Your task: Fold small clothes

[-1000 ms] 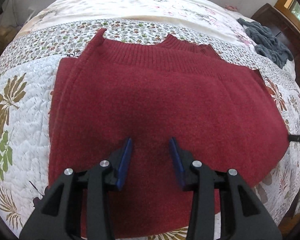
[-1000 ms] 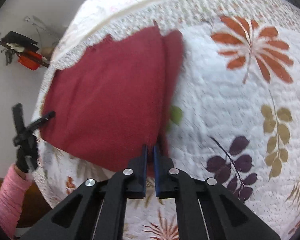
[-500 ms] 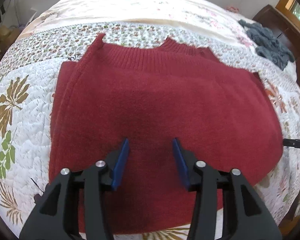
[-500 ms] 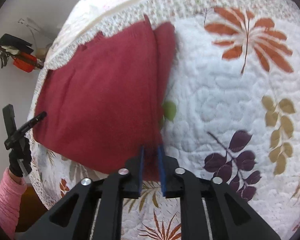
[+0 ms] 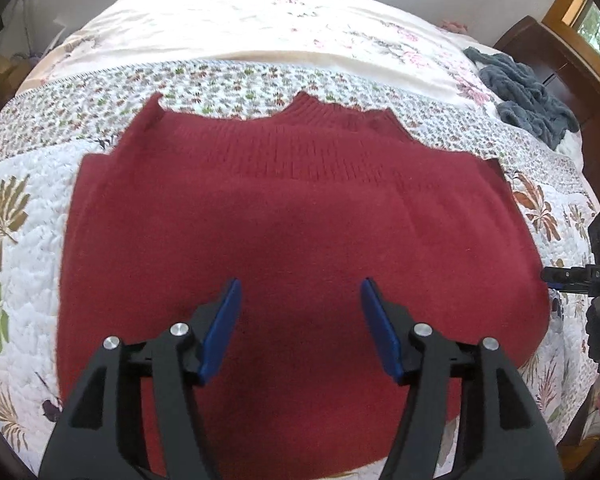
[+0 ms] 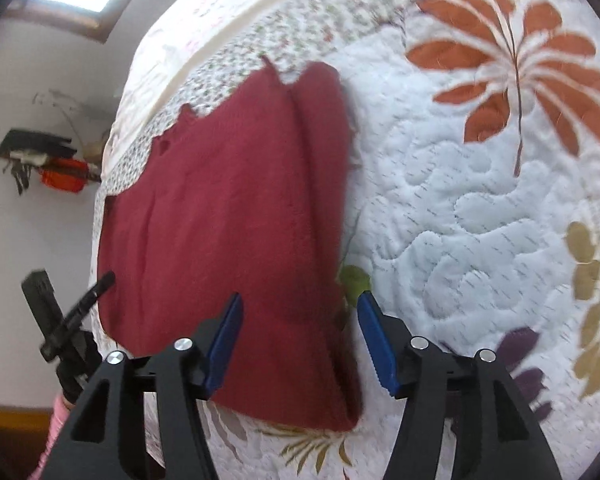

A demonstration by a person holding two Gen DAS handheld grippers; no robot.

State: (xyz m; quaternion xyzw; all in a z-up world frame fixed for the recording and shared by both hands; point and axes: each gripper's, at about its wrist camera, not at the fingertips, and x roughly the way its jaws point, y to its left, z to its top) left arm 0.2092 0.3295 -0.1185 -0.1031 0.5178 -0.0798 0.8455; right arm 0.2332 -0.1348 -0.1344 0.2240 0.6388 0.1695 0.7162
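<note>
- Sweater [image 5: 292, 240]: red knit, lies folded flat on the quilt [image 5: 16, 264], collar toward the far side.
- Left gripper [image 5: 300, 324] hovers over the sweater's near half, jaws spread wide, holding nothing.
- Right gripper [image 6: 298, 336] is released too, blue pads [image 6: 374, 336] apart, straddling the sweater's near right corner and edge.
- Left view alone shows a grey towel [image 5: 520, 92] heaped by the wooden headboard [image 5: 560, 64].
- Right view alone shows the folded-in edge strip and a pink sleeve [image 6: 54, 428].
</note>
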